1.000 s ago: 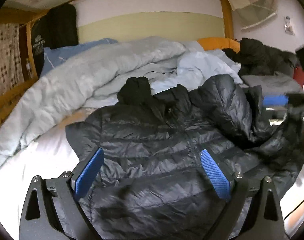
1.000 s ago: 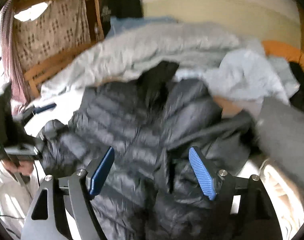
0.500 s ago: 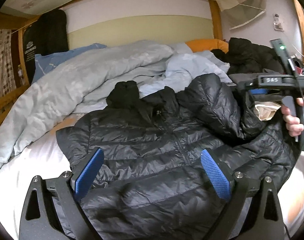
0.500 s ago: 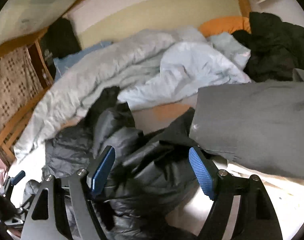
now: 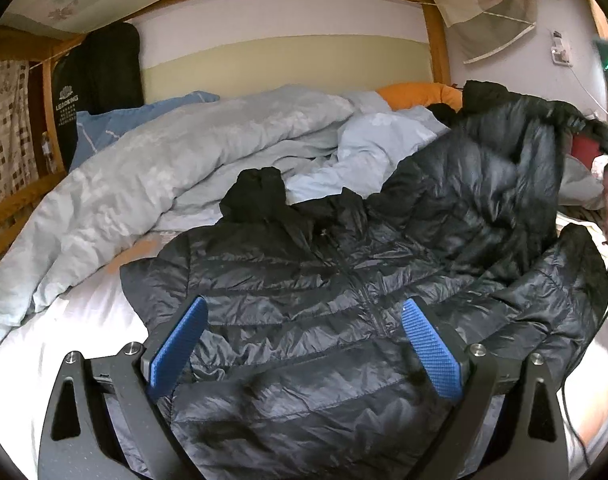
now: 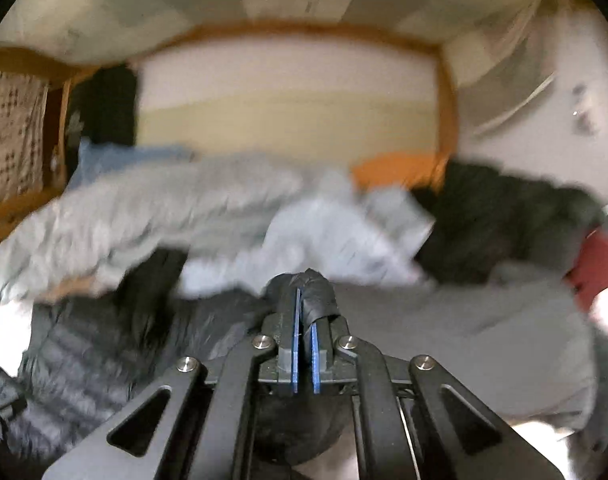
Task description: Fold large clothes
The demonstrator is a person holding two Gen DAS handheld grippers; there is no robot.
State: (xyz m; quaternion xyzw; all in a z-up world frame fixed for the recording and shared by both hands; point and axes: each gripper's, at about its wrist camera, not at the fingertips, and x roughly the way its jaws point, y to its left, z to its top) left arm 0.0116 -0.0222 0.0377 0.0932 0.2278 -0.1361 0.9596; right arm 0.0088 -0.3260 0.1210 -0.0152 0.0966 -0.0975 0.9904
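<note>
Black quilted jacket (image 5: pixel 328 280) lay spread on the bed (image 5: pixel 44 344), beneath the left tongs (image 5: pixel 304 344), whose jaws stood apart; right tongs (image 6: pixel 304 320) were clamped on a lifted jacket fold.

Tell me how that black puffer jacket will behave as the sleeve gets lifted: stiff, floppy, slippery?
Probably floppy: the black puffer jacket drapes in soft folds where the right gripper pinches its fabric. Likely light for its bulk, given the puffy quilting. Its glossy shell looks slick, so it may slide on the white sheet.
</note>
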